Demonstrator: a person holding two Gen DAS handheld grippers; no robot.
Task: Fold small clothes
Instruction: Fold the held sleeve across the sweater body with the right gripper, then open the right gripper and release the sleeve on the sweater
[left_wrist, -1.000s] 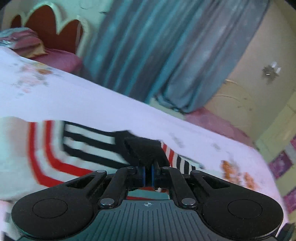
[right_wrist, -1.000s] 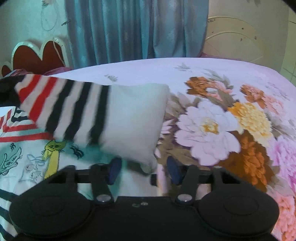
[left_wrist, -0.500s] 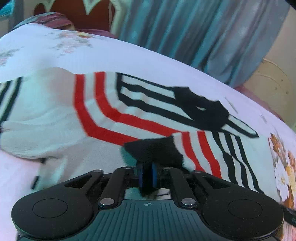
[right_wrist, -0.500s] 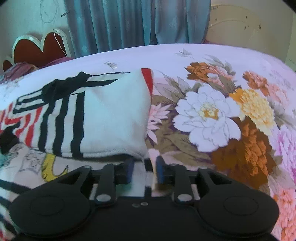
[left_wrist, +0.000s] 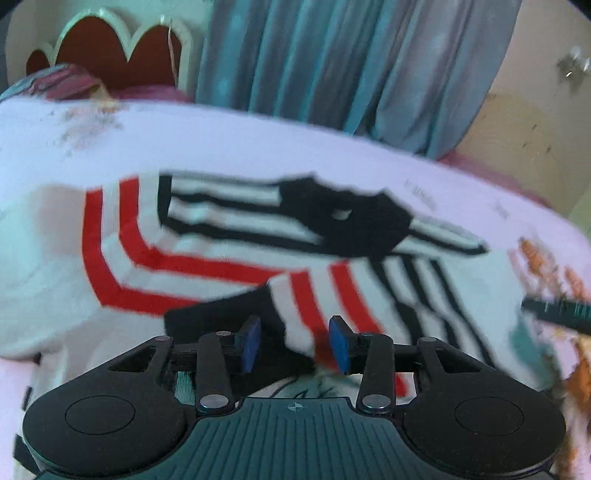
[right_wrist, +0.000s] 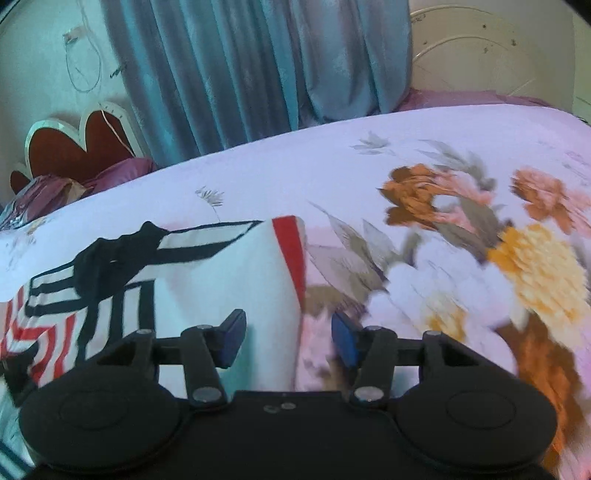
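Observation:
A small white garment (left_wrist: 229, 266) with red and black stripes lies flat on the flowered bedsheet (right_wrist: 461, 266), its sleeves folded across the body. The black cuff (left_wrist: 221, 321) of one sleeve rests just in front of my left gripper (left_wrist: 295, 345). That gripper's jaws are opening, and the striped sleeve end lies between the blue pads (left_wrist: 340, 347) without being pressed. My right gripper (right_wrist: 289, 343) hovers over the garment's white right edge (right_wrist: 258, 295). Its jaws are opening too, with the fabric edge below them and nothing gripped.
Teal curtains (right_wrist: 258, 74) hang behind the bed, with a red scalloped headboard (left_wrist: 110, 55) and pink pillows (right_wrist: 110, 173) at the far left. A dark ribbed object (left_wrist: 557, 314), blurred, enters the left wrist view at the right edge. Bare sheet stretches to the right of the garment.
The left gripper, earlier shut on the black cuff, carried the sleeve down onto the garment and opened off it. The right gripper's jaws have widened over the white edge.

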